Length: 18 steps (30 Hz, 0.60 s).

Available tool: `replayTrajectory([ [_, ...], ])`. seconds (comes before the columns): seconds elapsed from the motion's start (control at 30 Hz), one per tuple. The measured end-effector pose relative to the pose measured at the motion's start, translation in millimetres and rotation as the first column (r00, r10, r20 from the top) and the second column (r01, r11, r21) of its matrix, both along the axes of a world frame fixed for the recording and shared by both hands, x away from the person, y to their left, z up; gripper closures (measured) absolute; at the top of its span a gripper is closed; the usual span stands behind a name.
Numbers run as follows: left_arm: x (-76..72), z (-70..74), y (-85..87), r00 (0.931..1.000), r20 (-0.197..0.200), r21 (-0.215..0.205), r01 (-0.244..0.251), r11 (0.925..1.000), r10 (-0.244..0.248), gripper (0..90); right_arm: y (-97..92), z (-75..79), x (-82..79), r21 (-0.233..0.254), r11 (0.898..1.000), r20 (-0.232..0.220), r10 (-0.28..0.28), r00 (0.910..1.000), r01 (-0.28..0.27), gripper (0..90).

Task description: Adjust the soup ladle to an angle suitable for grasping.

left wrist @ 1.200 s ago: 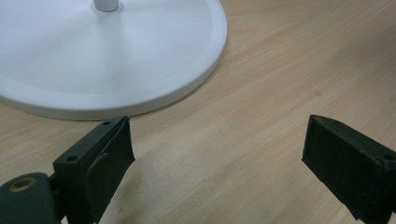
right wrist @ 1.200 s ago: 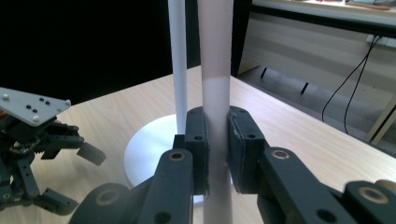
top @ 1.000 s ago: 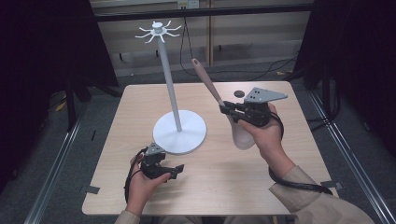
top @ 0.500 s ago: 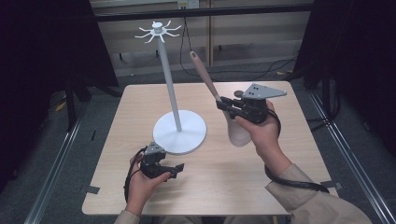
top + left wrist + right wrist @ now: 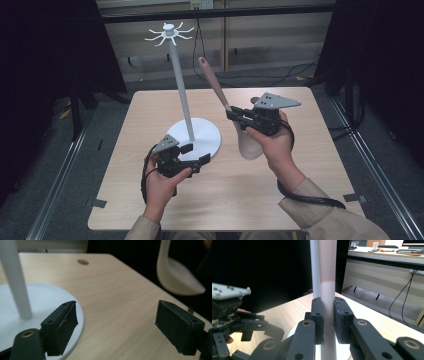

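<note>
A white stand rises from a round base [image 5: 205, 132] on the table; its pole [image 5: 182, 95] carries a ring of hooks [image 5: 170, 34] at the top. My right gripper [image 5: 231, 114] is shut on a utensil with a brown handle [image 5: 212, 82] and a cream head [image 5: 247, 142], held off the table, handle tilted up toward the pole. In the right gripper view the handle [image 5: 327, 270] sits between the jaws of the gripper [image 5: 328, 320], with the pole [image 5: 314, 267] just behind. My left gripper [image 5: 197, 156] stands open at the base's front edge [image 5: 15, 322], nothing between its jaws.
The wooden table [image 5: 310, 165] has a small round hole [image 5: 83, 262] near its far edge. Cables trail on the floor behind it, and metal rails run along both sides. The cream head [image 5: 177, 272] hangs to the right of the left gripper.
My right gripper has carried the utensil a little left and upward, closer to the pole. The left gripper has stayed in place, open.
</note>
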<state>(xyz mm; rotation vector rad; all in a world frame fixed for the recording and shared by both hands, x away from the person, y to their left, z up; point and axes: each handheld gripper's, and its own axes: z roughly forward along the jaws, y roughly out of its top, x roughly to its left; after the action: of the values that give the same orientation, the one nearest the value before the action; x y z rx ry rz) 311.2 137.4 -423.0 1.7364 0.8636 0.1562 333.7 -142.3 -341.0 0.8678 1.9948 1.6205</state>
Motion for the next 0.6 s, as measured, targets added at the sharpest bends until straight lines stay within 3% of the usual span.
replayTrajectory([
  [0.03, 1.7, 11.0, -7.1, 0.9997, 0.020, -0.040, 0.012, 0.9991, -0.011, 21.3, 0.8, -0.1, -0.2, 0.003, 1.000, 0.001, 0.003, 1.0000, -0.003, 79.9],
  [0.13, 4.0, 26.3, -19.4, 0.9993, 0.035, -0.084, 0.013, 0.9964, -0.010, 25.3, 3.1, -0.9, -0.8, 0.009, 1.000, 0.002, 0.005, 1.0000, -0.005, 79.9],
  [0.2, 6.2, 34.3, -27.7, 0.9980, 0.060, -0.076, 0.026, 0.9967, -0.022, 30.2, 5.4, -2.4, -0.6, 0.014, 1.000, -0.001, 0.008, 1.0000, -0.008, 79.9],
  [0.4, 15.6, 45.7, -48.7, 0.9978, 0.051, -0.080, 0.045, 0.9958, -0.041, 46.4, 12.2, -2.4, -1.5, 0.032, 0.999, -0.001, 0.011, 0.9999, -0.011, 79.9],
  [0.6, 19.1, 50.7, -62.6, 0.9966, 0.073, -0.097, 0.045, 0.9943, -0.037, 52.7, 15.6, 2.3, -1.6, 0.034, 0.999, 0.008, 0.011, 0.9999, -0.012, 79.9],
])
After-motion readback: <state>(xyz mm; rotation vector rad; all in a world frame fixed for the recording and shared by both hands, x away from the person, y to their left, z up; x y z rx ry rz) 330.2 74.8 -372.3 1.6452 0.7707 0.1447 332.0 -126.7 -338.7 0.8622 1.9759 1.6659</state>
